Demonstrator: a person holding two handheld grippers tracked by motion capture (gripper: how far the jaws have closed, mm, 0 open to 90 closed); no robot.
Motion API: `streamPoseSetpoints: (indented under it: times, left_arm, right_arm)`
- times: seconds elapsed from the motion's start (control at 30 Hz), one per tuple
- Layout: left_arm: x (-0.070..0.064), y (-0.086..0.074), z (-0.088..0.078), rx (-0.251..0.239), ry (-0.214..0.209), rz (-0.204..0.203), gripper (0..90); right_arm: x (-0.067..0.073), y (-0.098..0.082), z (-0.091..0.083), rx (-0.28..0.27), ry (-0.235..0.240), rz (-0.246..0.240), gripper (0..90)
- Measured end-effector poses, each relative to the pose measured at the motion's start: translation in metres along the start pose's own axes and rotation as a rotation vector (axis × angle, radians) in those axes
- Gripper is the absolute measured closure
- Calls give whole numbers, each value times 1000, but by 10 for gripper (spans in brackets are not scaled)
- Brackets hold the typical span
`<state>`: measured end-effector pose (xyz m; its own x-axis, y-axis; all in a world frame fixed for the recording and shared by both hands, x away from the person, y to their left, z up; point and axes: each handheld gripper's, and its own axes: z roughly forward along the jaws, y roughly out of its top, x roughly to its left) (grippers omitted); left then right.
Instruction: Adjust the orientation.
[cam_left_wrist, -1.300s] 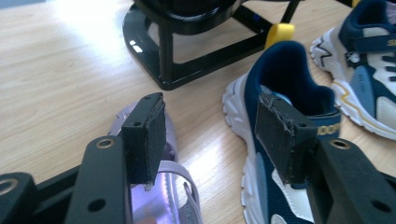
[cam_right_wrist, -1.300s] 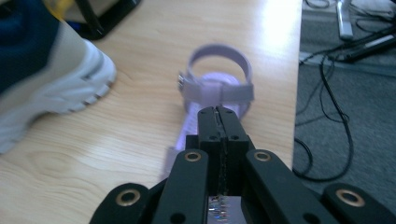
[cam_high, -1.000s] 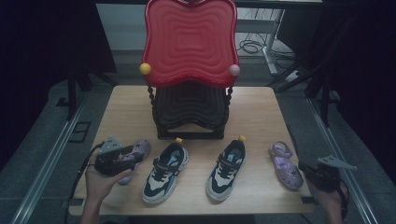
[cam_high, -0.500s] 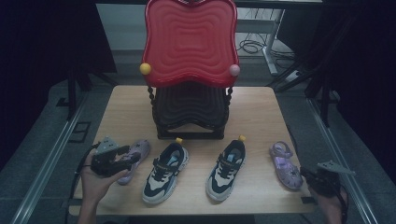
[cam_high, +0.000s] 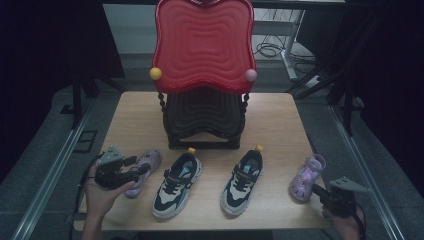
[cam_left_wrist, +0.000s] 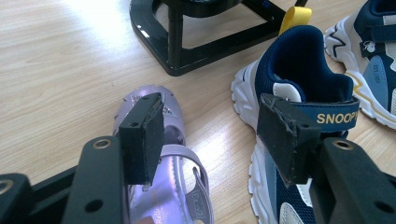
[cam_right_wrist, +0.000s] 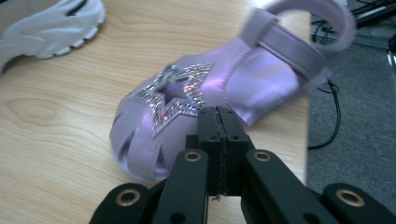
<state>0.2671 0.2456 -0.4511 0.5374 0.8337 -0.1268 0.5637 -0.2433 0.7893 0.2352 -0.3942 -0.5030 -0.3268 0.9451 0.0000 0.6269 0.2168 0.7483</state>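
Note:
A purple sandal (cam_high: 151, 160) lies at the table's front left, with my left gripper (cam_high: 138, 170) over it. In the left gripper view the left gripper (cam_left_wrist: 212, 126) is open: one pad (cam_left_wrist: 142, 135) hangs above the sandal (cam_left_wrist: 180, 186), the other pad (cam_left_wrist: 285, 140) stands in front of a navy sneaker (cam_left_wrist: 303, 70). A second purple sandal (cam_high: 307, 176) with a glitter star (cam_right_wrist: 180, 91) lies at the front right. My right gripper (cam_high: 323, 191) sits just behind its toe, and the right gripper (cam_right_wrist: 218, 114) is shut with nothing between its jaws.
Two navy and white sneakers (cam_high: 177, 184) (cam_high: 242, 180) lie between the sandals. A black stand (cam_high: 202, 120) topped by a red wavy panel (cam_high: 202, 45) occupies the table's middle back. The right sandal lies close to the table's right edge (cam_high: 312, 150), with cables on the floor beyond.
My right gripper has slid a little left and down towards the right sandal's toe. The left gripper has stayed over the left sandal.

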Motion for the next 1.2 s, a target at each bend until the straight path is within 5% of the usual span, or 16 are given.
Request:
streamPoseSetpoints:
  times: [0.43, 0.7, 1.0, 1.2]
  left_arm:
    - [5, -2, -2, -2, -1, -20, 412]
    - [5, -2, -1, 5, -4, -29, 412]
    - [7, -3, -3, 3, 0, -39, 413]
    - [8, -3, -5, -5, 4, -42, 414]
  right_arm:
    - [37, 15, 17, -6, 20, -71, 896]
    - [60, 24, 39, 14, -27, -73, 895]
    - [60, 34, 26, -47, 4, -56, 894]
    - [25, 41, -10, -152, -14, 19, 894]
